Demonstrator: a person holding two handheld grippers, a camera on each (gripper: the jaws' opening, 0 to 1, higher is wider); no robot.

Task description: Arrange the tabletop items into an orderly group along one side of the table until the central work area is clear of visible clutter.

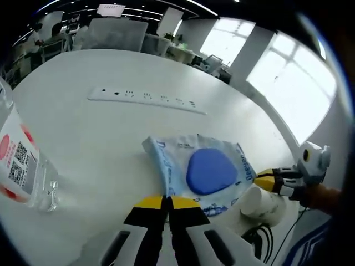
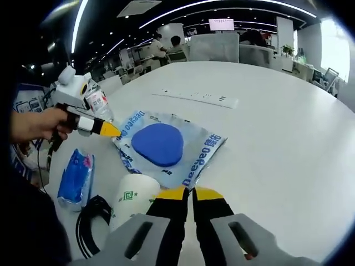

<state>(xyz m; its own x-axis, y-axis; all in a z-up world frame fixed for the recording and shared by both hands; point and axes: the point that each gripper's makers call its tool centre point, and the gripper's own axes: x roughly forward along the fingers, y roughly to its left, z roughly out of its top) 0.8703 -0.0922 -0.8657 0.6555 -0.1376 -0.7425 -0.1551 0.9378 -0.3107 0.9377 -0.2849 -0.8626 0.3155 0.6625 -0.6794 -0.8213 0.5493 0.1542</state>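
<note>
In the left gripper view, the left gripper [image 1: 167, 204] rises from the bottom centre with its yellow-tipped black jaws pressed together on nothing, the tips just at the near edge of a crinkled white-and-blue plastic packet with a blue rounded pad showing through it [image 1: 206, 170]. The packet lies flat on the round white table [image 1: 100, 144], a little right of centre. At the left edge stands a clear plastic water bottle with a red-and-white label bearing a printed code [image 1: 22, 166], well apart from the packet. A long white power strip [image 1: 147, 100] lies across the table's upper middle. At the lower right a white paper cup [image 1: 263, 204] lies on its side just beside the packet, and the right gripper [image 1: 265, 180] enters from the right edge with its yellow tips near the packet's corner.

In the right gripper view, the right gripper [image 2: 189, 195] comes up from the bottom centre, its yellow-tipped jaws likewise closed and empty, the tips just beside the packet's near edge [image 2: 166, 145] and beside the cup [image 2: 133, 200], whose green printed mark is legible here. At the left, a person's hand [image 2: 30, 124] holds the left gripper [image 2: 113, 131], its tip touching the packet's left corner, in front of the bottle [image 2: 100, 102]. At the lower left lie a small blue soft pack [image 2: 75, 177] and a coiled black cable [image 2: 91, 224]. The power strip [image 2: 197, 97] lies beyond the packet.
</note>
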